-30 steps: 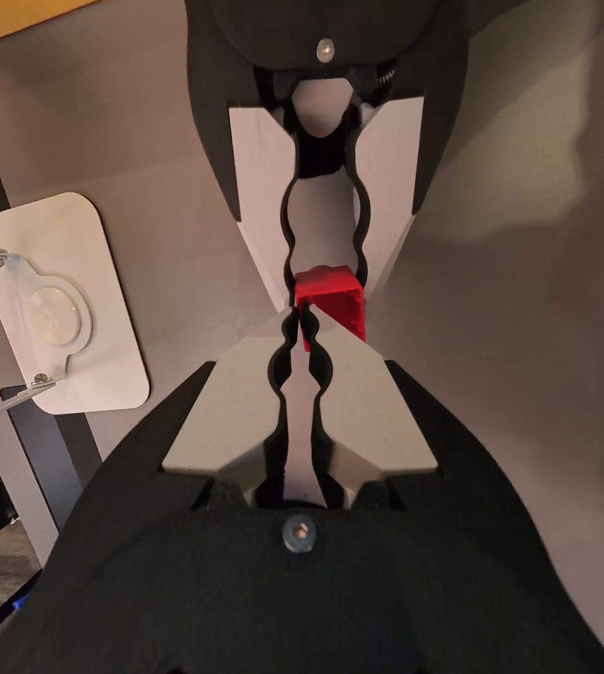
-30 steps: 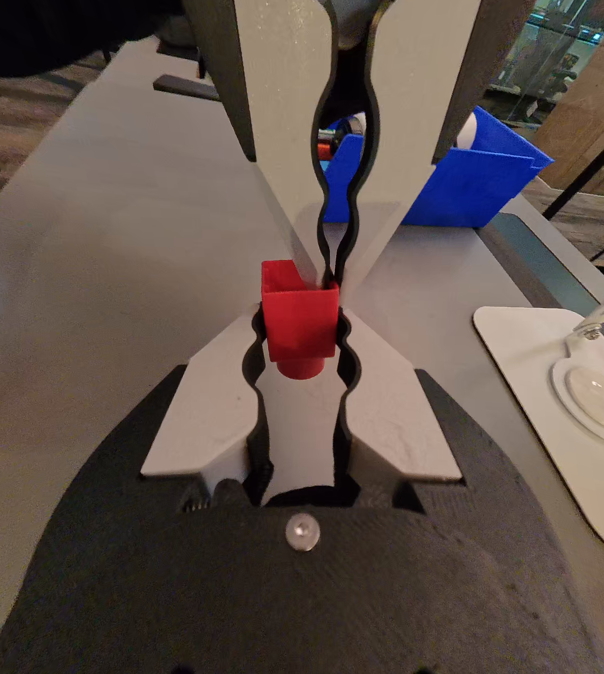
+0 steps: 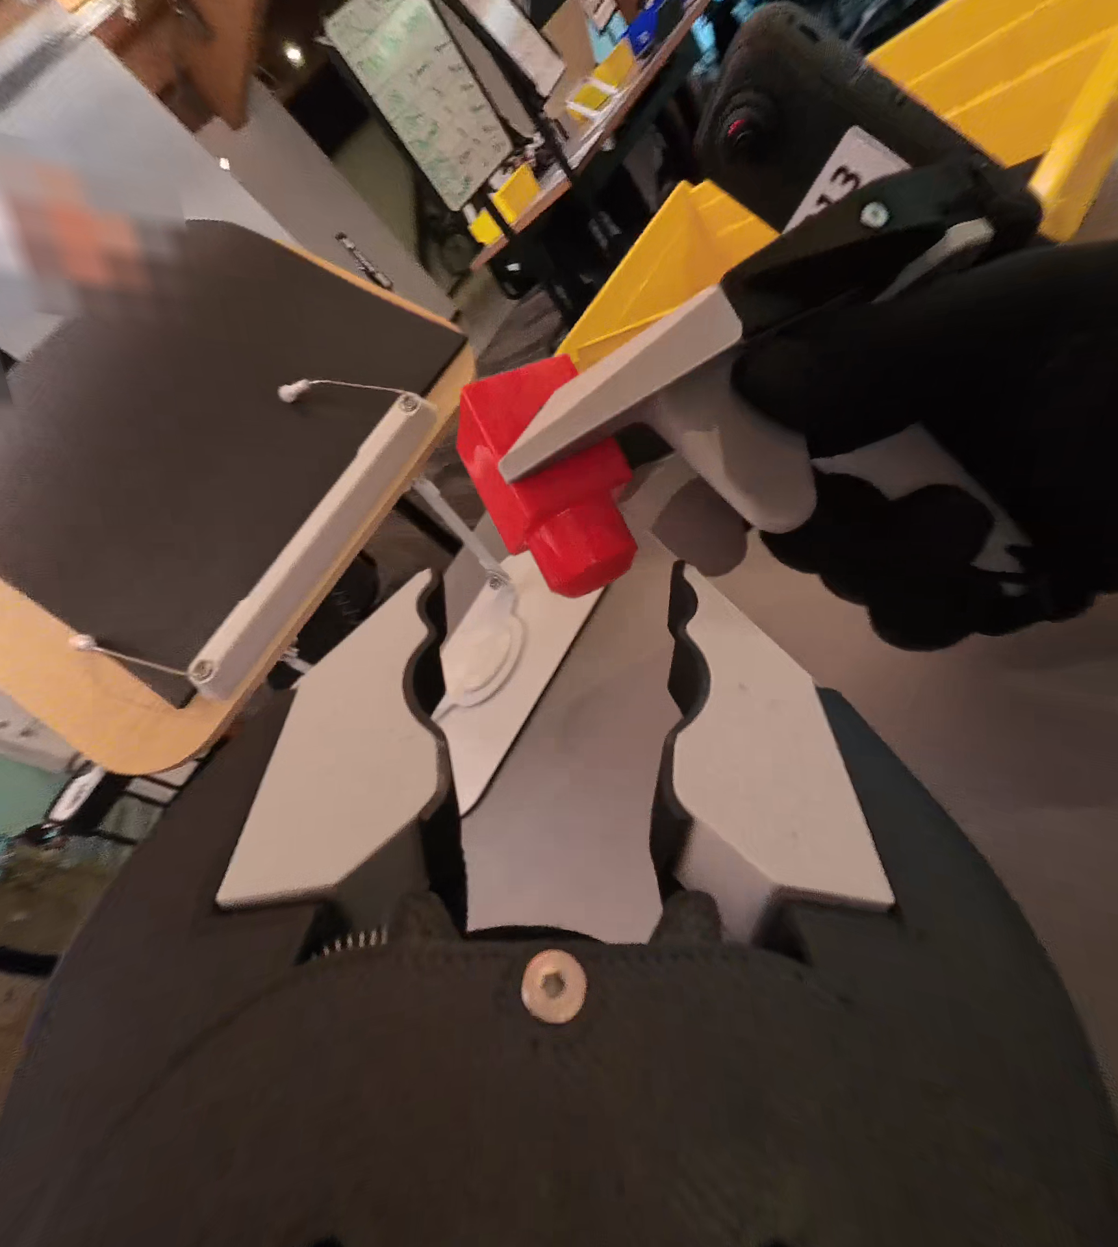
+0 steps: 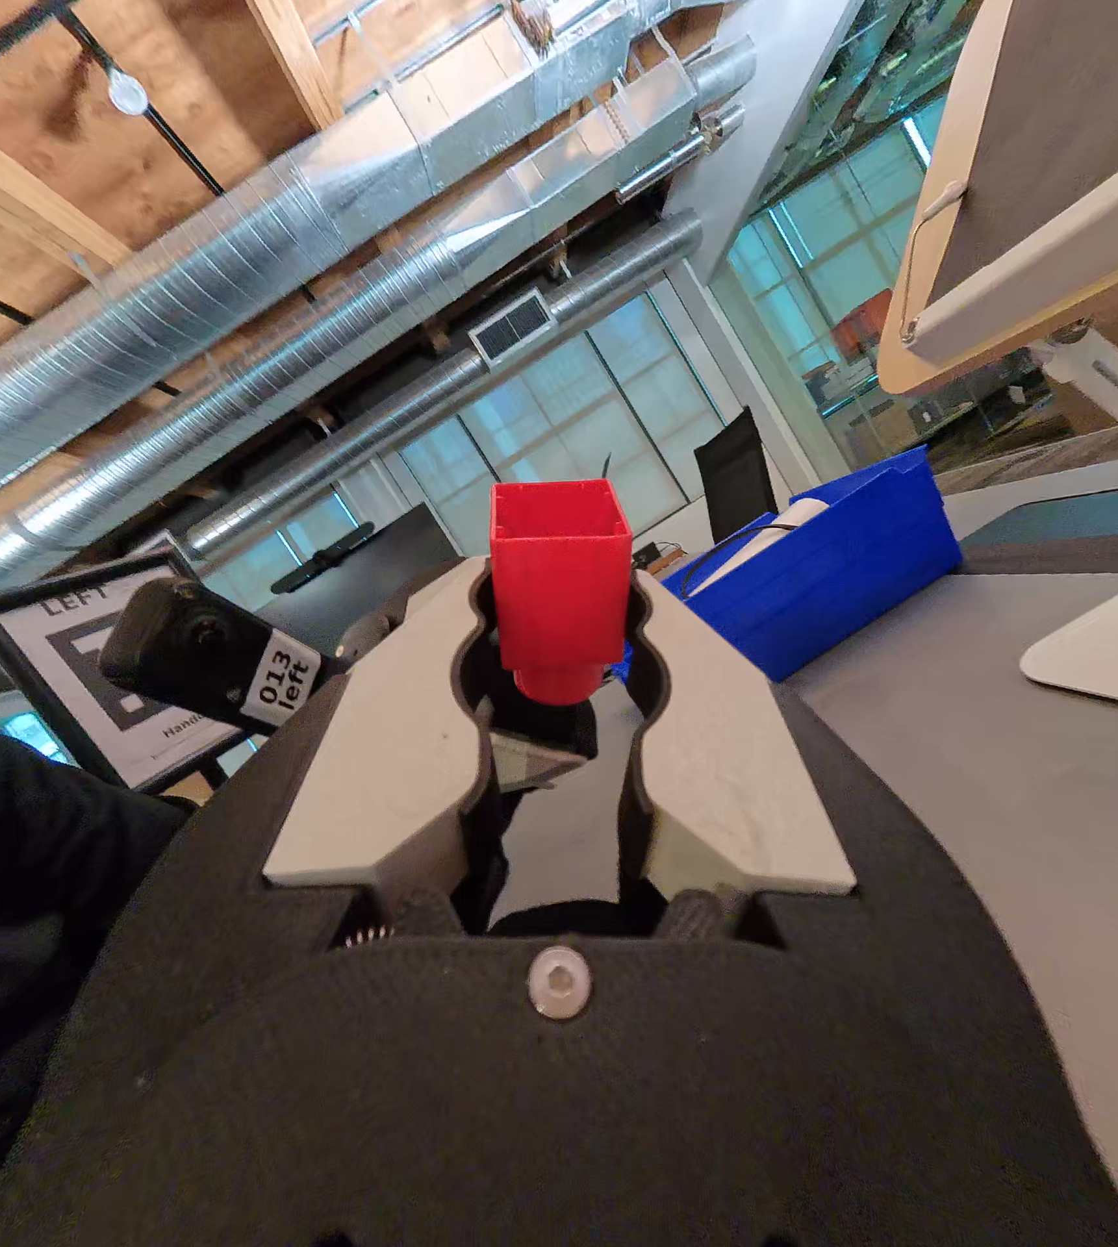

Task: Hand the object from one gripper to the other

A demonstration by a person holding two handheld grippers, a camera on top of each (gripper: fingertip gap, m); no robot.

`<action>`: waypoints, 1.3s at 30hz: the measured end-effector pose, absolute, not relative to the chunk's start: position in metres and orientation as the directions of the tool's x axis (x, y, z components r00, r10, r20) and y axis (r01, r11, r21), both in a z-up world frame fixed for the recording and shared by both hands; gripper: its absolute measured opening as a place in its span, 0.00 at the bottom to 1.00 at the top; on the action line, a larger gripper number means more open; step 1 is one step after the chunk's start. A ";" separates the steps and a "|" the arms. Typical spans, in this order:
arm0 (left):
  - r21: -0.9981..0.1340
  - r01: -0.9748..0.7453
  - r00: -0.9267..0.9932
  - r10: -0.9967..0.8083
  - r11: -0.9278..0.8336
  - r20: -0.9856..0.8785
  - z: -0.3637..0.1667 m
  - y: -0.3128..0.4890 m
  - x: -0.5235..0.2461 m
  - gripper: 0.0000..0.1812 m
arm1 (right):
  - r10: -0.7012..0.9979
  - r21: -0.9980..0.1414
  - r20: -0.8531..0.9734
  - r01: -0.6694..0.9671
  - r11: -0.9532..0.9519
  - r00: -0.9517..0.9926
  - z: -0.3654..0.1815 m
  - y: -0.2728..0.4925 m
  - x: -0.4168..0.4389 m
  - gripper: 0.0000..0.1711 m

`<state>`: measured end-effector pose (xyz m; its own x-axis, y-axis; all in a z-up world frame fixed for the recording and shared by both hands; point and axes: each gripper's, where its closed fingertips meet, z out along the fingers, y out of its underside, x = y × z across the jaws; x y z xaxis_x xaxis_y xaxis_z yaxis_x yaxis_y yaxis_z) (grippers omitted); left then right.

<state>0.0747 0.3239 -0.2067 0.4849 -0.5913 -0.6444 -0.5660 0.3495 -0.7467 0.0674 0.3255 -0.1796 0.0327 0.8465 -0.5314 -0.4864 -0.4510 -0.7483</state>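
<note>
The red piece, a hollow square cup on a round stub, sat clamped in the right gripper; the left gripper gaped wide, holding nothing

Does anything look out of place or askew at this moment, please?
Nothing stands out: the red piece sits straight in the right tongs, and the left tongs are open beside it.

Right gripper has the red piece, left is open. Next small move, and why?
Probably ease the left gripper forward around the red piece's round stub, then shut: its jaws stand open and empty just short of it, while the right gripper holds the square body.
</note>
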 end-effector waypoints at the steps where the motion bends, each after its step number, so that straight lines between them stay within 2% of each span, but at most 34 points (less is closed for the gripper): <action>1: -0.744 -0.565 0.496 -0.575 0.356 -0.651 -0.206 0.326 0.076 0.35 | 0.843 -0.739 -0.538 -0.493 -0.460 0.020 -0.179 0.325 0.067 0.21; 7: -0.712 -0.584 0.515 -0.500 0.390 -0.696 -0.204 0.327 0.080 0.21 | 0.832 -0.707 -0.555 -0.520 -0.480 -0.013 -0.174 0.321 0.064 0.20; 14: -0.694 -0.617 0.525 -0.463 0.370 -0.714 -0.206 0.330 0.079 0.19 | 0.833 -0.707 -0.552 -0.544 -0.451 0.027 -0.175 0.325 0.065 0.20; 15: -0.692 -0.623 0.524 -0.461 0.366 -0.716 -0.206 0.330 0.079 0.16 | 0.833 -0.706 -0.553 -0.548 -0.449 0.029 -0.175 0.325 0.065 0.20; 26: -0.689 -0.631 0.515 -0.472 0.356 -0.716 -0.207 0.332 0.077 0.16 | 0.857 -0.761 -0.502 -0.532 -0.372 0.119 -0.175 0.325 0.063 0.20; 33: -0.682 -0.644 0.469 -0.525 0.347 -0.710 -0.204 0.338 0.066 0.16 | 0.881 -0.841 -0.430 -0.443 -0.310 0.199 -0.178 0.326 0.060 0.34; 37: -0.631 -0.694 0.381 -0.566 0.348 -0.731 -0.205 0.343 0.054 0.16 | 0.878 -0.897 -0.356 -0.381 -0.225 0.320 -0.179 0.335 0.070 0.38; 39: -0.594 -0.725 0.333 -0.578 0.348 -0.745 -0.206 0.347 0.047 0.16 | 0.872 -0.914 -0.310 -0.370 -0.165 0.379 -0.174 0.339 0.081 0.37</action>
